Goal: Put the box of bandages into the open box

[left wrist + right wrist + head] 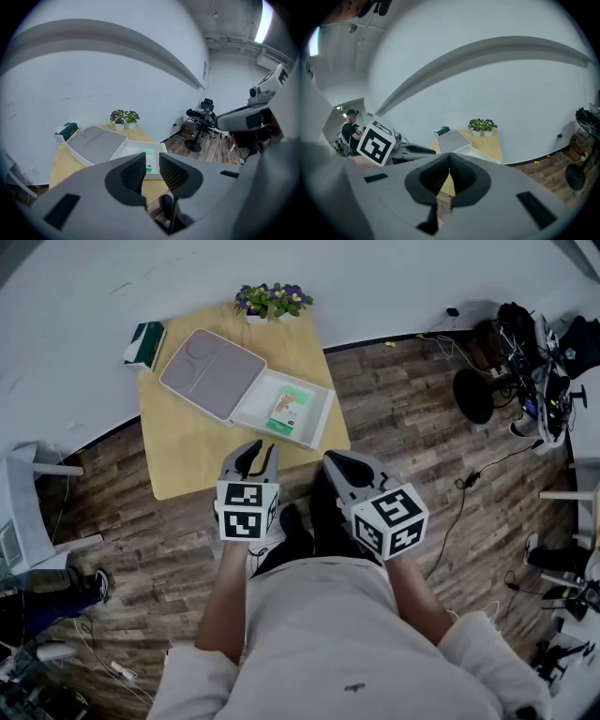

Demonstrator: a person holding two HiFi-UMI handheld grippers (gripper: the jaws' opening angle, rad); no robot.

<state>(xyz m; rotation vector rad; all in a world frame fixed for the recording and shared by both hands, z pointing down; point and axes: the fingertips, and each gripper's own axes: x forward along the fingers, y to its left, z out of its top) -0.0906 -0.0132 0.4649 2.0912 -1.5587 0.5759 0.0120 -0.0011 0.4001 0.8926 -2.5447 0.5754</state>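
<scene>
The green and white box of bandages (289, 409) lies flat inside the tray of the open white box (317, 427), whose grey-lined lid (211, 371) is folded back to the left. My left gripper (255, 454) hovers over the table's near edge, just in front of the tray. Its jaws stand a little apart with nothing between them. In the left gripper view the bandage box (145, 151) shows just beyond the left gripper (152, 157). My right gripper (335, 461) hangs off the table's near right corner, shut and empty, pads touching (449, 154).
The wooden table (178, 456) also bears a pot of purple flowers (272, 301) at the back and a green and white carton (143, 343) at the back left. A stool, cables and equipment (525, 362) stand on the floor to the right.
</scene>
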